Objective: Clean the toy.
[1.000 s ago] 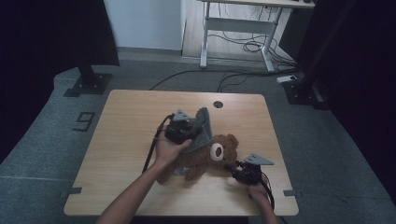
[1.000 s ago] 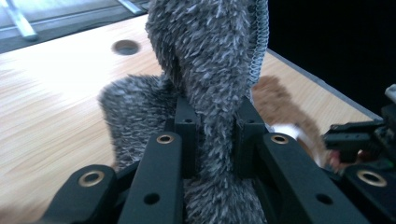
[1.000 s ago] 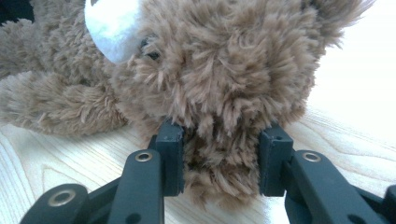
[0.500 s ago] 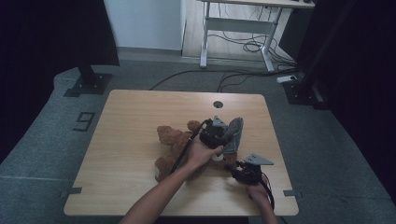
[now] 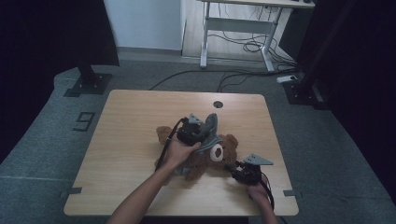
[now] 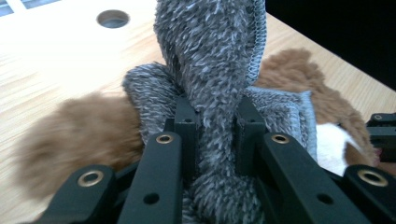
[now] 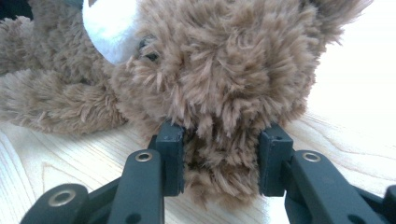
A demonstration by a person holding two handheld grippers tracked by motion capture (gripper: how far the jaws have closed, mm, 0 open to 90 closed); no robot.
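Observation:
A brown teddy bear lies on the wooden table, its head with a white muzzle toward the right. My left gripper hovers over the bear's chest, shut on a grey fleece cloth. The left gripper view has that gripper pinching a fold of the cloth, with brown fur on both sides. My right gripper is at the bear's head, near the table's front right. Its own view shows this gripper shut on a tuft of the bear's head, below the muzzle.
A round cable hole sits near the table's far edge. Beyond the table stand a white desk frame with loose cables, and black stand bases on the grey floor. A "9" mark lies left of the table.
My left hand swung the grey cloth rightward across the bear, then came back a little to the left and lower. The right gripper stayed put on the bear's head.

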